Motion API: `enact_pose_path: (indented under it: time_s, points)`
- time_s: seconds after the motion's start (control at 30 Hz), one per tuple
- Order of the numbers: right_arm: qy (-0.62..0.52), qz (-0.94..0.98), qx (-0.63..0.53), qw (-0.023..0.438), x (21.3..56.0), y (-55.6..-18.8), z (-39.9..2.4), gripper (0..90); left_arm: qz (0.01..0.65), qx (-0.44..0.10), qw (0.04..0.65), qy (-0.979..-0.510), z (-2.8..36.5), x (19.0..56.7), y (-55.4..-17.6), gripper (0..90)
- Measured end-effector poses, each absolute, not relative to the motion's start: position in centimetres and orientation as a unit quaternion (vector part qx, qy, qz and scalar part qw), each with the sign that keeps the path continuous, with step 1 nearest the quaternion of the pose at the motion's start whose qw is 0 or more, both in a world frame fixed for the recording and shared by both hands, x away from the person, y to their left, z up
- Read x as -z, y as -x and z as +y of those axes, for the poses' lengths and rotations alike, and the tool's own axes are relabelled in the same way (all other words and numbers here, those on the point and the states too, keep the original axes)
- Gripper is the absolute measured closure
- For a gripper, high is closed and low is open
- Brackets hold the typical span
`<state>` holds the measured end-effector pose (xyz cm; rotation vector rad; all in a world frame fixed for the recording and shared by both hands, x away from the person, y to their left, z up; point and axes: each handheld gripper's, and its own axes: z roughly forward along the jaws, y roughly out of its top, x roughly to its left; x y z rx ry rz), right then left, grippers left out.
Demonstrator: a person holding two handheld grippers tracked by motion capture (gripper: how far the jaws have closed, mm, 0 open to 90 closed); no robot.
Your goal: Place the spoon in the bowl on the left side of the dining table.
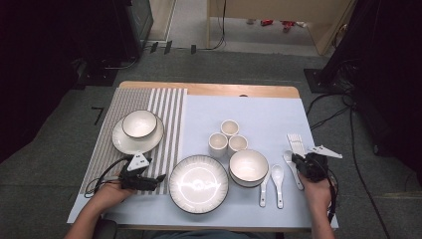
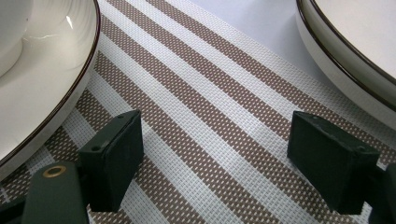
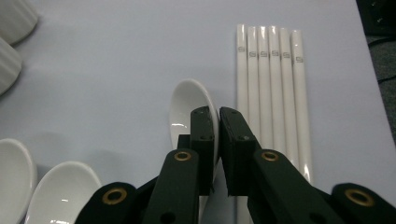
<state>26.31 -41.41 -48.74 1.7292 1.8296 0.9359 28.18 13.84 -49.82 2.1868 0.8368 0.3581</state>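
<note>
Right gripper (image 3: 218,116): jaws clamped on the rim of a white spoon (image 3: 187,105); the handle is hidden under the jaws
Spoon's place: near right of the table, just left of the white chopsticks (image 3: 271,84), right of two more spoons (image 1: 271,184)
High view: right gripper (image 1: 298,162) and hand cover most of that spoon; grip unreadable there
Left gripper (image 2: 215,140): jaws spread wide, holding nothing, over the striped mat (image 2: 201,107); plates (image 2: 42,88) cropped at both sides
</note>
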Motion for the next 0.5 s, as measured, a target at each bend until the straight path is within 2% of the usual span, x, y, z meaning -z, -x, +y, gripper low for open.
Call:
enact_pose_path:
  time_s: [0.1,0.23,0.5]
  points:
    - [-0.626,0.664,-0.343,0.224,48.78,-26.19,-41.20,82.6,0.327,-0.140,0.377,-0.855,13.84,49.82,-28.18,18.8]
    - [-0.623,0.667,-0.347,0.218,48.86,-25.98,-41.16,75.0,0.327,-0.140,0.377,-0.855,13.84,49.82,-28.18,18.8]
    - [-0.620,0.674,-0.345,0.206,49.25,-25.65,-41.09,68.7,0.327,-0.140,0.377,-0.855,13.84,49.82,-28.18,18.8]
